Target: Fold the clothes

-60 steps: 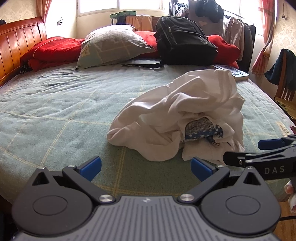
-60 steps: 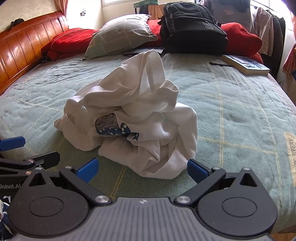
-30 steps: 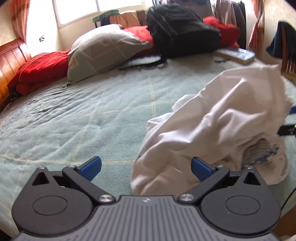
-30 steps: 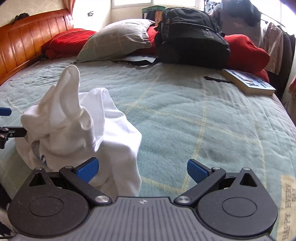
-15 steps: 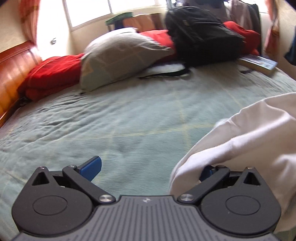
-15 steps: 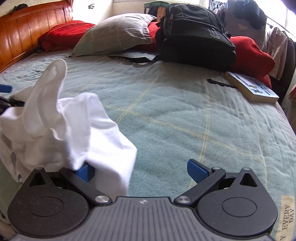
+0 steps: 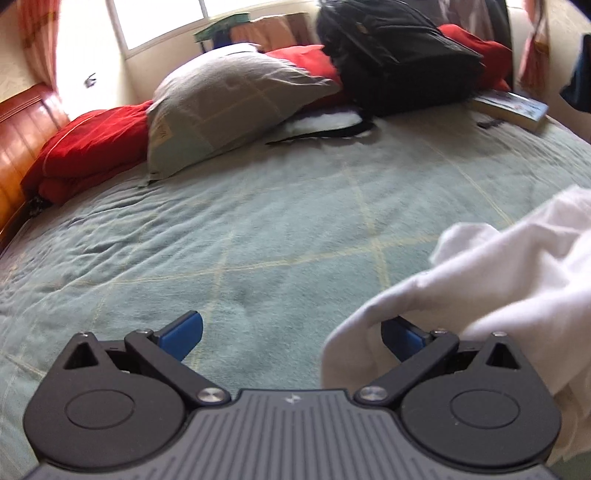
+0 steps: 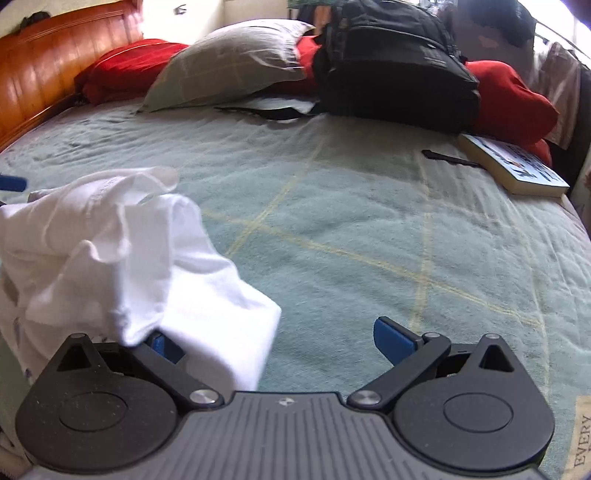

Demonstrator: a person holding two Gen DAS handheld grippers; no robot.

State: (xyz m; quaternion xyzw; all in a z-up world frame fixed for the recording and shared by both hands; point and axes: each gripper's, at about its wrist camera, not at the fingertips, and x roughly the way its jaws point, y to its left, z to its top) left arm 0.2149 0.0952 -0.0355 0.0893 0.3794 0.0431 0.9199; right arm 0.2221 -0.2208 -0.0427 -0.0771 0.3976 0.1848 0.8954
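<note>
Both grippers, left (image 7: 291, 334) and right (image 8: 280, 339), have fingers wide apart, with the crumpled white cotton garment (image 8: 122, 258) draped over one finger of each, above the green quilted bed (image 8: 369, 221).

Bright window (image 7: 162, 22) glare, motion blur, fisheye-bent edges.

Your left tongs (image 7: 291, 332) and right tongs (image 8: 280, 339) are matt black plastic with a ribbed grey body, shiny metal pivot pins and smooth blue finger pads (image 8: 391, 338). The white garment (image 8: 110, 251) draped over them is soft, thin cloth, matt and creased. Under you, the green bedspread (image 8: 369, 206) is a rumpled woven textile with a coarse nap. The headboard (image 8: 44, 62) is glossy varnished wood; the backpack (image 8: 391, 66) looks like dull black synthetic fabric; the book (image 8: 517, 162) has a glossy paper cover.
</note>
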